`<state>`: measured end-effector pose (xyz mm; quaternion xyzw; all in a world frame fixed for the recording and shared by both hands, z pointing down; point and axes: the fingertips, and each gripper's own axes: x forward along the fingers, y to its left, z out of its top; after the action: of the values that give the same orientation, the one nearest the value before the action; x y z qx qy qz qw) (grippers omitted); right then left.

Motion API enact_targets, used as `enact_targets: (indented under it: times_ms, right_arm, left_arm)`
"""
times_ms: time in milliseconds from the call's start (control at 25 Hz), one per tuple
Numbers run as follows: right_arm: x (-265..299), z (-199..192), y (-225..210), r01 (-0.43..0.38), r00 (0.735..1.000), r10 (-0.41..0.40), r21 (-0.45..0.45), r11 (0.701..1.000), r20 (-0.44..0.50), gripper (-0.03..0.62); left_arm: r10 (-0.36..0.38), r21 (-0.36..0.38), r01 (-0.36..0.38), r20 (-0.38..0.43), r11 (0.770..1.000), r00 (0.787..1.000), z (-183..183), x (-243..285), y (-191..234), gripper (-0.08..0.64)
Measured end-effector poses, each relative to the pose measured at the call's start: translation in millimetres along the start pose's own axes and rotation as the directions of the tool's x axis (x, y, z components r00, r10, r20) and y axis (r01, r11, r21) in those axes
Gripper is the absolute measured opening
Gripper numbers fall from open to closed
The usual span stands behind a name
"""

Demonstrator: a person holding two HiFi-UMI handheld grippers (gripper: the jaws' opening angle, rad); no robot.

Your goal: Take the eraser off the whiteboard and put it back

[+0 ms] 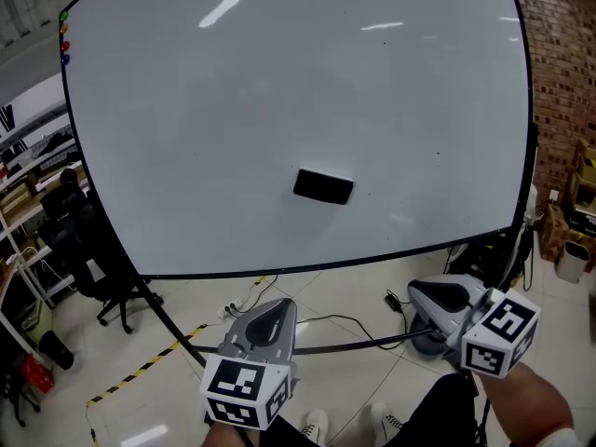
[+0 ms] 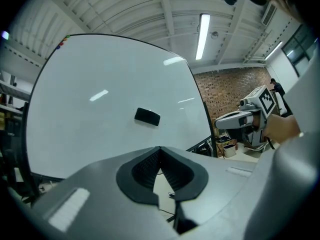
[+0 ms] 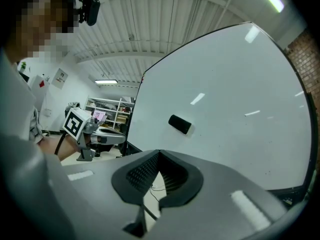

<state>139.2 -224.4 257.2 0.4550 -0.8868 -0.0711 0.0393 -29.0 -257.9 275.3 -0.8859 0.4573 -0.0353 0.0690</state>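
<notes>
A black eraser (image 1: 323, 186) sticks to the large whiteboard (image 1: 279, 91), a little below its middle. It also shows in the left gripper view (image 2: 147, 116) and the right gripper view (image 3: 179, 124). Both grippers are held low in front of the board, well short of the eraser. My left gripper (image 1: 279, 304) is at the bottom left, its jaws shut with nothing between them (image 2: 160, 149). My right gripper (image 1: 417, 291) is at the bottom right, also shut and empty (image 3: 159, 152). Each gripper sees the other off to its side.
Coloured markers (image 1: 64, 40) sit at the board's top left corner. A black office chair (image 1: 102, 268) and shelves stand at the left. Cables (image 1: 326, 324) and yellow-black tape (image 1: 140, 371) lie on the floor under the board. A brick wall (image 1: 563, 63) is at the right.
</notes>
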Motion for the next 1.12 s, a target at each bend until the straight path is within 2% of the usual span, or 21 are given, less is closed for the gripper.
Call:
enact_targets:
  times_ms: [1120]
  right_arm:
    - [-1.3, -3.5, 2.5, 0.006, 1.0, -0.006, -0.014, 1.0, -0.01, 0.002]
  left_arm:
    - [0.01, -0.034, -0.01, -0.002, 0.999, 1.0, -6.0, -7.6, 2.2, 0.017]
